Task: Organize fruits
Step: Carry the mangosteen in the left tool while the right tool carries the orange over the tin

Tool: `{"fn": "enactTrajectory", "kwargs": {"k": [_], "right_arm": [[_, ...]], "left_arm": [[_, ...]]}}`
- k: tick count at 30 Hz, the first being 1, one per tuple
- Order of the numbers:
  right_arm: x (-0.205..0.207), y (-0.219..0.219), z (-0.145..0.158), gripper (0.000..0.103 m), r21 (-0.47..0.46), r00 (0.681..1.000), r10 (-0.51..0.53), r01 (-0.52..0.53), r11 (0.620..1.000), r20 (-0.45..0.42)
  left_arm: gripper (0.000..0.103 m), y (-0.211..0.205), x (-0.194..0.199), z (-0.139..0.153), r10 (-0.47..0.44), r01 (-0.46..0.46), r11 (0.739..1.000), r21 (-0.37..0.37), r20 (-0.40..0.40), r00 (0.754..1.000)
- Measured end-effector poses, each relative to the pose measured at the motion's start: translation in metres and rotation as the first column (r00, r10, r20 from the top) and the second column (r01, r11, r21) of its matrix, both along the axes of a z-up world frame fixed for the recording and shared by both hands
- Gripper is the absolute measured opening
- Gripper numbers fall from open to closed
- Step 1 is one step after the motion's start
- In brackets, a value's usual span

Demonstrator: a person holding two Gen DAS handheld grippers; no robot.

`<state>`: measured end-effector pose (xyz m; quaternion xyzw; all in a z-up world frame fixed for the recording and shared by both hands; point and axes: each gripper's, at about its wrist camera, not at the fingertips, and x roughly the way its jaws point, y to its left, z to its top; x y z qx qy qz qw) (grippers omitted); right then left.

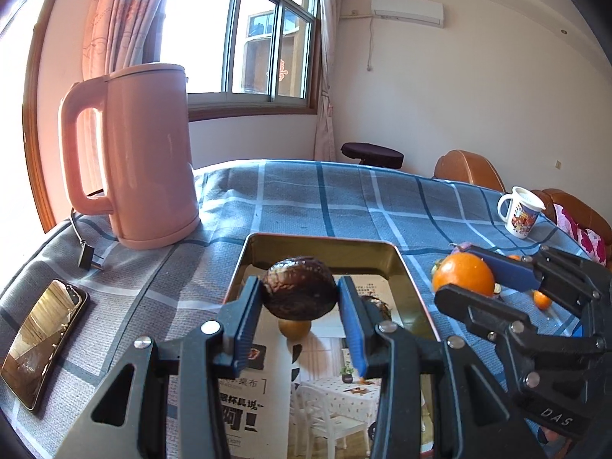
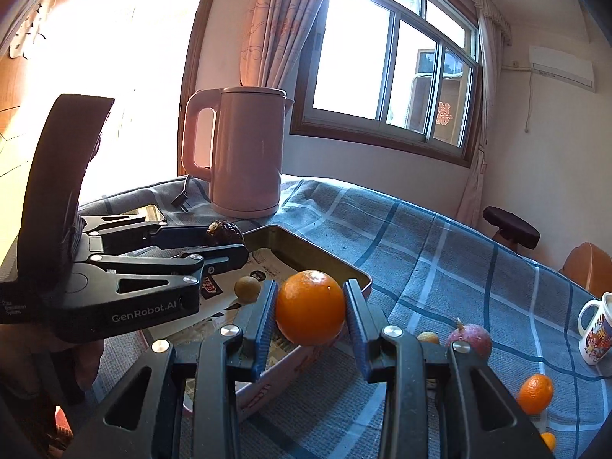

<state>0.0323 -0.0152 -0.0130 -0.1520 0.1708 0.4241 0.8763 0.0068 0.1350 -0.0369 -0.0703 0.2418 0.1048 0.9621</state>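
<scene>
Both claws grip fruit: left gripper (image 1: 299, 298) clamps a wrinkled dark-brown fruit (image 1: 299, 291) over the shiny rectangular metal tin (image 1: 405, 267); right gripper (image 2: 310, 311) pinches a round orange (image 2: 310, 308). Lower gently before letting go.

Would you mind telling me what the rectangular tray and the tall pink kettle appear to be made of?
The rectangular tray looks like thin gold-toned metal with a glossy finish: its inner walls mirror the dark wrinkled fruit held above it. The tall pink kettle looks like matte plastic: its colour is even, with only soft highlights and no sharp reflections, though a coated metal shell cannot be ruled out.
</scene>
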Motion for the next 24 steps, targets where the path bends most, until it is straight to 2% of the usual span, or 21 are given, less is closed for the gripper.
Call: {"fn": "enactTrajectory", "kwargs": {"k": [11, 24], "right_arm": [[0.001, 0.030, -0.012, 0.037, -0.035, 0.999, 0.031, -0.032, 0.999, -0.037], [0.007, 0.042, -0.021, 0.037, -0.080, 0.995, 0.043, -0.051, 0.995, -0.095]], "left_arm": [[0.042, 0.015, 0.003, -0.005, -0.006, 0.004, 1.000, -0.021, -0.055, 0.998], [0.042, 0.015, 0.011, -0.011, -0.006, 0.004, 1.000, -0.016, -0.116, 0.993]]}}
